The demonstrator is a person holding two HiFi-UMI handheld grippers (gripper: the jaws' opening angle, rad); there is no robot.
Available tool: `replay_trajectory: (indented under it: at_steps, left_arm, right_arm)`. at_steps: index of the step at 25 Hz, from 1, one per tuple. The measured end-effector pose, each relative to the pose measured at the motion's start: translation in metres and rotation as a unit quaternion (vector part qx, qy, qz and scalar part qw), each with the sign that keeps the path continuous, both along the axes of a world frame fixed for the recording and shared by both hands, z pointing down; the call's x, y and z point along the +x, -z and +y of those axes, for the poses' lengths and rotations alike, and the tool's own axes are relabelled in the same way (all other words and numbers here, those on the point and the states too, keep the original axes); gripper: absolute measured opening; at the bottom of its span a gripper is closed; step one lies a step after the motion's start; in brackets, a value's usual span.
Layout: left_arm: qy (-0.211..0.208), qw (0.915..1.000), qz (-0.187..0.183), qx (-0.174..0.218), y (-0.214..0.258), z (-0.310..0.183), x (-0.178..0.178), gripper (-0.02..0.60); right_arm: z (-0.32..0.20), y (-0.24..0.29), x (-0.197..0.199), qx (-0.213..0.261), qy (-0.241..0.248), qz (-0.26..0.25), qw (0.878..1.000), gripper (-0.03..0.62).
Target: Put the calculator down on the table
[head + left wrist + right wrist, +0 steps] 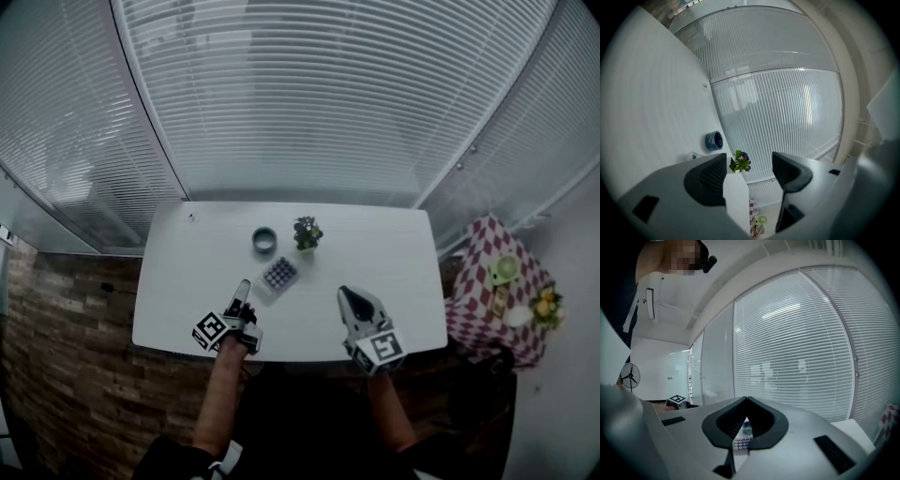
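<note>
The calculator (279, 275), a pale slab with dark round keys, lies flat on the white table (394, 253), near its middle. My left gripper (242, 292) hovers just left of and nearer than it, open and empty (750, 166). My right gripper (346, 294) is to the calculator's right, shut with nothing between its jaws (746, 400). In the right gripper view the calculator (739, 443) shows through the small gap under the closed tips.
A blue-grey ring-shaped dish (264, 240) and a small potted plant (307, 232) stand behind the calculator; both also show in the left gripper view, dish (714, 140) and plant (739, 161). A side table with checkered cloth (476, 302) stands right. Window blinds lie beyond the table's far edge.
</note>
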State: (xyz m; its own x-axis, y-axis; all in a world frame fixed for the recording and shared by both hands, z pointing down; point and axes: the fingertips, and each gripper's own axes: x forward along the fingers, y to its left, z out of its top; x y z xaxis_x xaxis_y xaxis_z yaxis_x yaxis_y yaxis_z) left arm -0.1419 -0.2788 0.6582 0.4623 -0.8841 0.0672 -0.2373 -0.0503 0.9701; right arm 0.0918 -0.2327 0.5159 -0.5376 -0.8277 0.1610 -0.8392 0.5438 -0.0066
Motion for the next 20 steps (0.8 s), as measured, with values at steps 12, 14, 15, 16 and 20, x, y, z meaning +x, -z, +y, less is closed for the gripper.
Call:
replay_trajectory:
  at_steps: [12, 14, 15, 16, 20]
  left_arm:
    - [-0.009, 0.9993, -0.035, 0.009, 0.0034, 0.0012, 0.0037, 0.282]
    - [-0.013, 0.9983, -0.055, 0.014, 0.0054, 0.0022, 0.0031, 0.282]
    - [-0.013, 0.9978, -0.063, 0.017, 0.0070, 0.0023, 0.0026, 0.282]
    - [-0.012, 0.9976, -0.066, 0.018, 0.0079, 0.0020, 0.0020, 0.282]
    - [-0.008, 0.9984, -0.053, 0.017, 0.0059, 0.0017, 0.0012, 0.282]
  right_arm:
    - [-0.0015, 0.0022, -0.0003, -0.004, -0.002, -0.006, 1.000, 0.006]
    - [-0.0013, 0.0023, -0.0008, -0.004, -0.002, -0.008, 1.000, 0.006]
    - [-0.0015, 0.0022, -0.0007, -0.003, -0.002, -0.010, 1.000, 0.006]
    - [-0.0019, 0.0019, -0.0006, -0.003, -0.001, -0.011, 1.000, 0.006]
    - [-0.0021, -0.0043, -0.0007, -0.011, 0.001, -0.015, 1.000, 0.006]
